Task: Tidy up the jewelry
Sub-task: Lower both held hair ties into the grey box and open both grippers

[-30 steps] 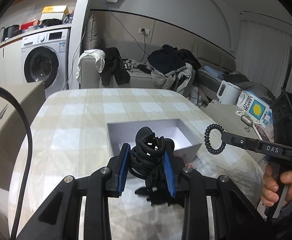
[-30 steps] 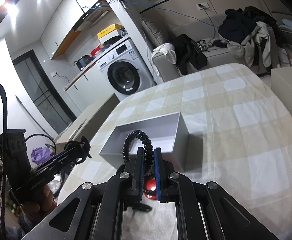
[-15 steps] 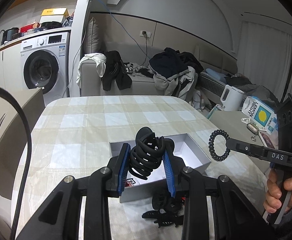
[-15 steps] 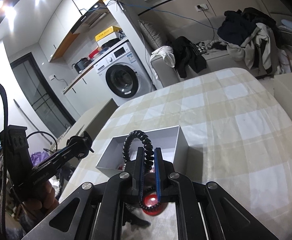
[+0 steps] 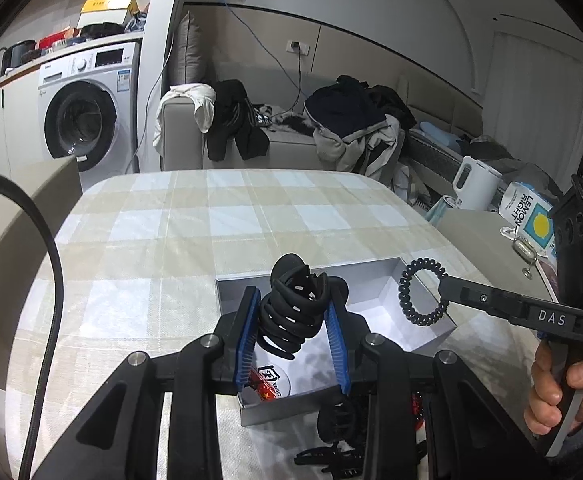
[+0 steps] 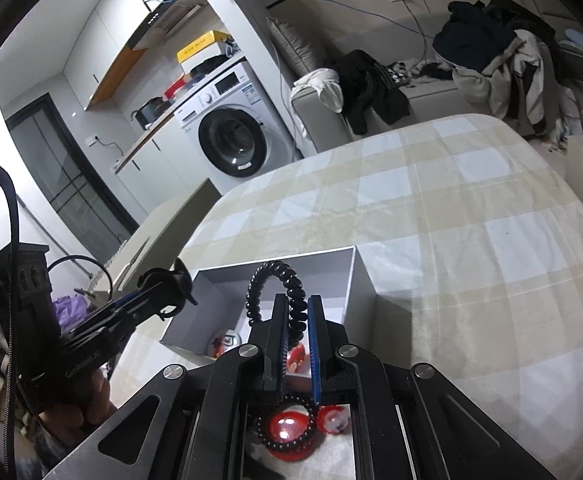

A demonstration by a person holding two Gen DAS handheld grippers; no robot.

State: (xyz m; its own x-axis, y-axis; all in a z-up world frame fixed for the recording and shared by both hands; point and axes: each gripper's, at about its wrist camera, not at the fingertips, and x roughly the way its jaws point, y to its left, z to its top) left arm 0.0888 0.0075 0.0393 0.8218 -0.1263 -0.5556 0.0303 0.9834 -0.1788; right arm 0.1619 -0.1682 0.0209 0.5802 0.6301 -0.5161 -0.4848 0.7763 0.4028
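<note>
Left wrist view: reading "DAS" on the right gripper (image 5: 435, 292), "LEMON RIGHT" on a carton (image 5: 529, 216), "CHINA" on a badge (image 5: 269, 380) lying inside the grey box (image 5: 371, 280). Left gripper (image 5: 293, 326) clamping a black hair claw clip (image 5: 293, 312) above the box.

Right wrist view: pinching a black spiral hair tie (image 6: 281, 296) over the box, fully closed on it; showing red ornaments (image 6: 287, 432) below.
</note>
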